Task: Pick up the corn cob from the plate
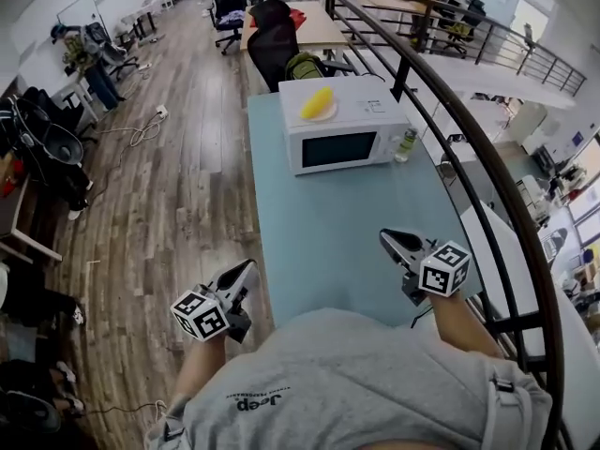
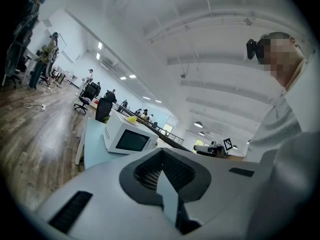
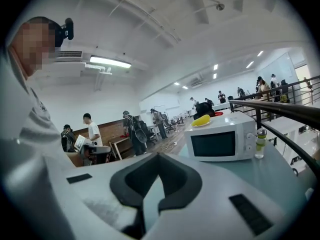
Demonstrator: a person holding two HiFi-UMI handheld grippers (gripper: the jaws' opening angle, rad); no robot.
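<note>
A yellow corn cob [image 1: 316, 102] lies on a small plate [image 1: 325, 114] on top of a white microwave [image 1: 342, 126] at the far end of a pale blue table [image 1: 319, 237]. The left gripper view shows the corn cob [image 2: 131, 119] far ahead, and so does the right gripper view [image 3: 201, 119]. My left gripper [image 1: 249, 266] is at the table's near left edge, its jaws shut and empty [image 2: 165, 184]. My right gripper [image 1: 386, 237] hovers over the near right of the table, jaws also together with nothing in them [image 3: 150, 194]. Both are far short of the microwave.
A small green-capped bottle [image 1: 406, 144] stands right of the microwave. A dark curved railing [image 1: 469, 148] runs along the table's right side. Wooden floor, cables and office chairs [image 1: 230, 3] lie to the left. Several people stand further off [image 3: 90, 129].
</note>
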